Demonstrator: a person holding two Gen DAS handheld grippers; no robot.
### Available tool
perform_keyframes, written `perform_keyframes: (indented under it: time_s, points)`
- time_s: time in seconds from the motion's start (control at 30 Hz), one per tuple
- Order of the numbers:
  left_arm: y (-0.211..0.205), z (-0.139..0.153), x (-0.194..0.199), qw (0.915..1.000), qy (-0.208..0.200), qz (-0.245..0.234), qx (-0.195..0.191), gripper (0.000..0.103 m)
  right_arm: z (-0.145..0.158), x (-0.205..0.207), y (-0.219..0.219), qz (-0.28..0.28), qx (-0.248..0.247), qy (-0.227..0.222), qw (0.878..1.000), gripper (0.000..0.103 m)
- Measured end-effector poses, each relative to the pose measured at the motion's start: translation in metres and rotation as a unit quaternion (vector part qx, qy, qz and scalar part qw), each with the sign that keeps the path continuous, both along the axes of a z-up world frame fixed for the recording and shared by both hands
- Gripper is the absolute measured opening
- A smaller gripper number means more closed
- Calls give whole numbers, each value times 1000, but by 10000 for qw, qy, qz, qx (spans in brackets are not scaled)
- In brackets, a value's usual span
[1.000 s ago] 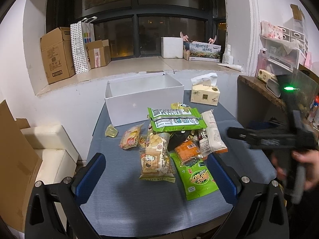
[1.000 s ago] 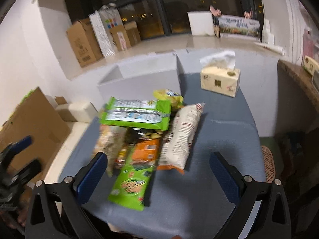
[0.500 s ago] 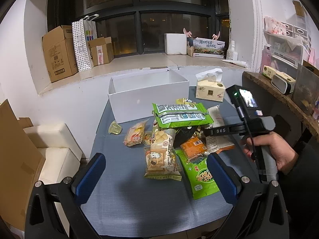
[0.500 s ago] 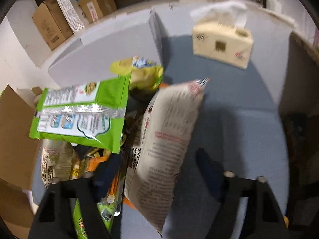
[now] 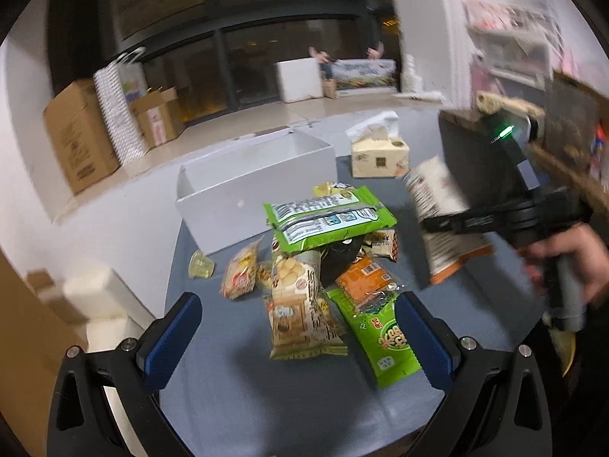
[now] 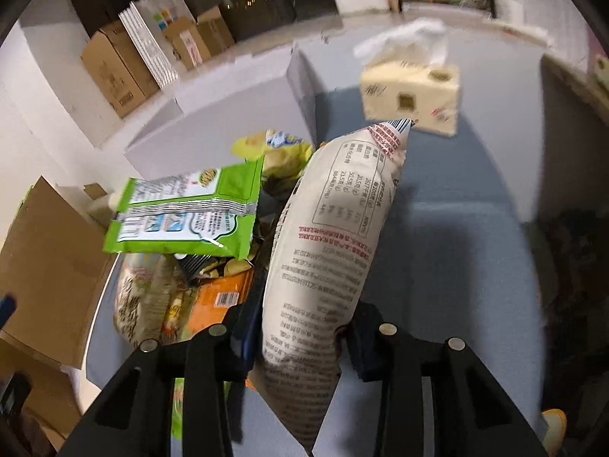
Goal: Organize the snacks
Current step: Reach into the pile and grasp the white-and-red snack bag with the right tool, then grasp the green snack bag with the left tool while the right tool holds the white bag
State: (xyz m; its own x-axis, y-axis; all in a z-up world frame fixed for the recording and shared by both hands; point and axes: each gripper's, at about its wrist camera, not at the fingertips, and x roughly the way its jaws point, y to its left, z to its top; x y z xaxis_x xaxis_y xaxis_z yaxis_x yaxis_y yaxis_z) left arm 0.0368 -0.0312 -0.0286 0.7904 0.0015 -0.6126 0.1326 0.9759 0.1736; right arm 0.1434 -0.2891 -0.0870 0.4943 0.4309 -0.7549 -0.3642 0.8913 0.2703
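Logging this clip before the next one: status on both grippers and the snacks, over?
Right gripper shut on the long cream snack bag, raised off the table. Left gripper open over the snack pile. White box open behind; nothing blocking.

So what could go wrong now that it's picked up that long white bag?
The right gripper pinches the long white bag near one end, so the rest could swing or slip out. Squeezing may crush what's inside. On the way to the white box, the bag could brush the green packet topping the pile and knock snacks across the table. The left gripper is open, holding nothing.
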Motion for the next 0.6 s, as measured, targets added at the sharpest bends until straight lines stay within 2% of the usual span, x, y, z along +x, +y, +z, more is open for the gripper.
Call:
perform_keyframes:
  time_s: [0.1, 0.17, 0.37, 0.6]
  points:
    - [-12, 1, 16, 9983, 0, -455, 373, 103, 17, -25, -20, 19, 197, -203, 9996, 41]
    - [-21, 1, 29, 9939, 2, -881, 667, 103, 26, -43, -33, 25, 352, -297, 9989, 41]
    - [-48, -10, 83, 9733, 355, -1703, 1498, 103, 45, -72, -62, -44, 666, -607, 9959, 41]
    - [-61, -34, 147, 9579, 1029, -2096, 1670, 103, 53, -88, -72, 91, 793, -795, 9936, 42]
